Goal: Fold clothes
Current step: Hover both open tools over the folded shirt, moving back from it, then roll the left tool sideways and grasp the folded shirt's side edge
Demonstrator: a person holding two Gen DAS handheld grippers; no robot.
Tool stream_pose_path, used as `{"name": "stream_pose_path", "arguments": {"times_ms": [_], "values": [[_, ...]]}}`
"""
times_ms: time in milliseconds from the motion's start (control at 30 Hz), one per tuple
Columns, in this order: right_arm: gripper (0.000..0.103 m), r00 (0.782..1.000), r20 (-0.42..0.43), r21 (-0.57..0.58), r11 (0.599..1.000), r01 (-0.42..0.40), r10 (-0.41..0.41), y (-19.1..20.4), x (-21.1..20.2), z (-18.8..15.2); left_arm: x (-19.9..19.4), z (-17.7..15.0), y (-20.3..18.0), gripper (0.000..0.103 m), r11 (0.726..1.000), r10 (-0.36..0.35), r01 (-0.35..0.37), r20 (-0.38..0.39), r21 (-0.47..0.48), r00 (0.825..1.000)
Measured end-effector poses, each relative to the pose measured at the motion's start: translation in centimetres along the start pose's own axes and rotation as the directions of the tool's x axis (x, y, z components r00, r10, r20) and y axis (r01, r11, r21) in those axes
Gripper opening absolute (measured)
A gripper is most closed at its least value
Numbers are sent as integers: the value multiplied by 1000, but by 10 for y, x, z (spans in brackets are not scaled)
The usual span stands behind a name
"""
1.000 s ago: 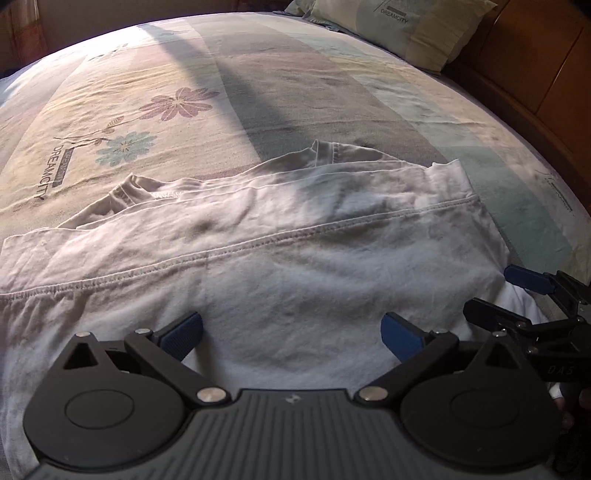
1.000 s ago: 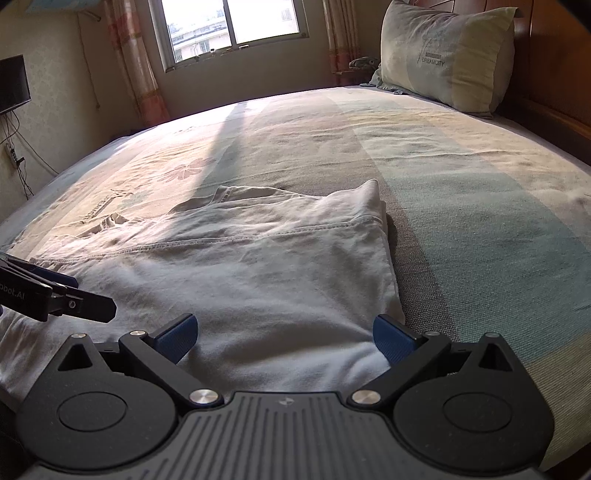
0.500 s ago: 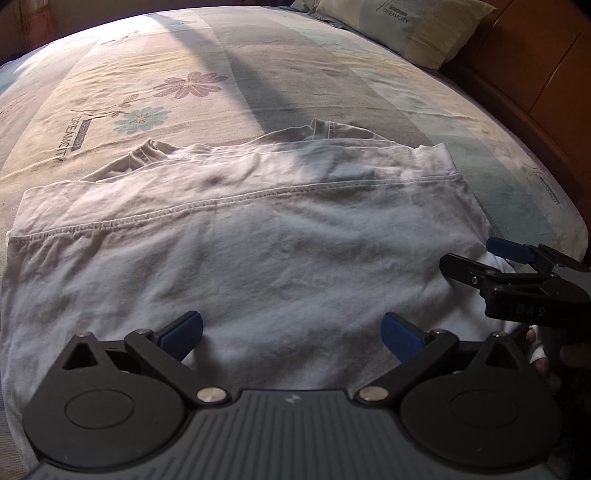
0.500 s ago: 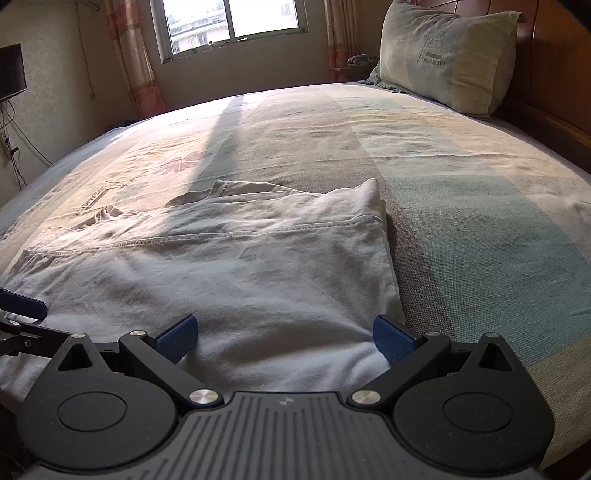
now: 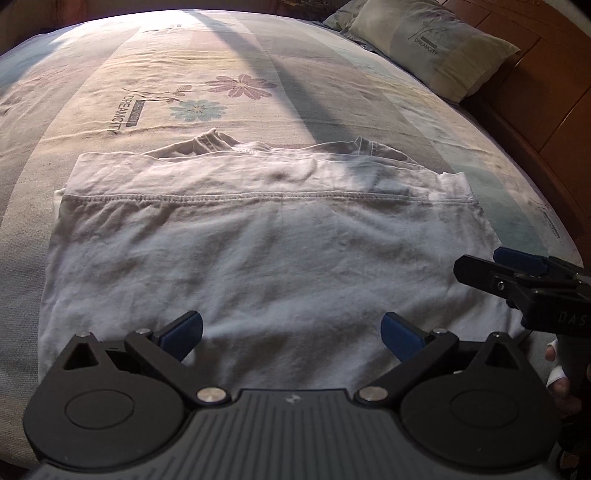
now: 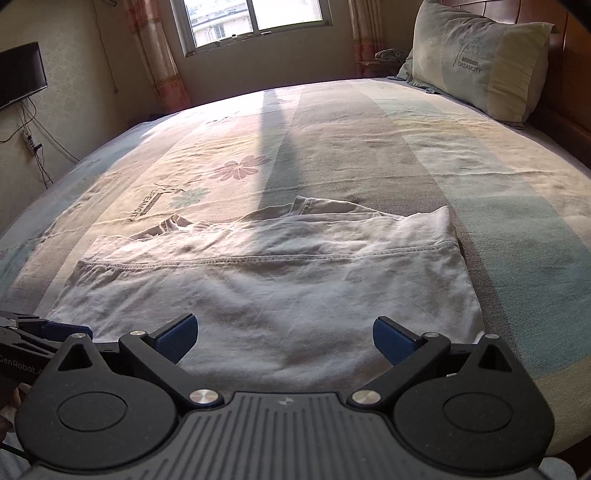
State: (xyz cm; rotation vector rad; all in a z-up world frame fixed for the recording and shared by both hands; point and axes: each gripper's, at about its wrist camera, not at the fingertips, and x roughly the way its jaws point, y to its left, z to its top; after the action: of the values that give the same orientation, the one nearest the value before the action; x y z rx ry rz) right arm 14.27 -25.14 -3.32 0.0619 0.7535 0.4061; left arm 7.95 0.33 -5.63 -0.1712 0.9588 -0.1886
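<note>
A white T-shirt [image 5: 266, 251] lies on the bed, its bottom half folded up over the top, with a stitched hem across the middle; it also shows in the right wrist view [image 6: 273, 288]. My left gripper [image 5: 291, 332] is open and empty, above the shirt's near edge. My right gripper [image 6: 284, 336] is open and empty over the near edge too. In the left wrist view the right gripper [image 5: 517, 269] shows at the shirt's right side. The left gripper [image 6: 40, 332] shows at the left edge of the right wrist view.
The bed sheet [image 5: 207, 88] has a striped and flowered print. A pillow [image 6: 476, 62] leans on the wooden headboard [image 5: 546, 110] at the right. A window [image 6: 255, 18] and a wall TV [image 6: 22, 74] lie beyond the bed.
Both grippers have pulled back and up from the shirt, so more of the shirt and bed shows. Both stay open. The shirt has not moved.
</note>
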Motion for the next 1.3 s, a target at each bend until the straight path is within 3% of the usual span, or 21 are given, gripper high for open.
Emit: {"name": "stream_pose_path", "arguments": {"times_ms": [133, 267, 467, 567, 700, 767, 867, 967, 1067, 1200, 1300], "values": [[103, 1000, -2, -9, 1000, 8, -8, 13, -2, 2, -13, 1, 10, 102, 1000, -15, 16, 37, -21, 999], [103, 1000, -16, -18, 1000, 7, -7, 26, 2, 0, -5, -6, 28, 102, 997, -32, 32, -2, -67, 999], [103, 999, -36, -56, 998, -13, 11, 48, 8, -1, -36, 4, 48, 102, 995, -63, 69, 85, -70, 994], [103, 997, -28, -69, 995, -70, 68, 65, 15, 2, -48, 12, 64, 102, 994, -48, 59, 119, -88, 992], [103, 983, -77, -63, 984, -169, 164, 86, 34, -6, -58, 15, 92, 102, 988, -47, 67, 146, -137, 988], [103, 978, -121, -48, 983, -174, 168, 89, 44, -15, -61, 15, 107, 102, 982, -56, 83, 157, -169, 986], [103, 981, -121, -85, 984, -159, 149, 94, 43, -28, -62, 14, 129, 102, 970, -70, 106, 169, -217, 983], [103, 980, -127, -77, 984, -161, 150, 92, 38, -28, -56, 15, 156, 102, 945, -106, 151, 167, -289, 980], [103, 980, -118, -38, 985, -167, 161, 85, 33, -27, -42, 14, 180, 102, 900, -177, 223, 153, -374, 972], [103, 980, -119, -25, 987, -161, 157, 79, 30, -26, -19, 7, 204, 102, 811, -298, 331, 146, -482, 943], [103, 981, -117, -18, 987, -160, 157, 74, 28, -25, -8, 4, 210, 102, 771, -360, 389, 159, -504, 919]]}}
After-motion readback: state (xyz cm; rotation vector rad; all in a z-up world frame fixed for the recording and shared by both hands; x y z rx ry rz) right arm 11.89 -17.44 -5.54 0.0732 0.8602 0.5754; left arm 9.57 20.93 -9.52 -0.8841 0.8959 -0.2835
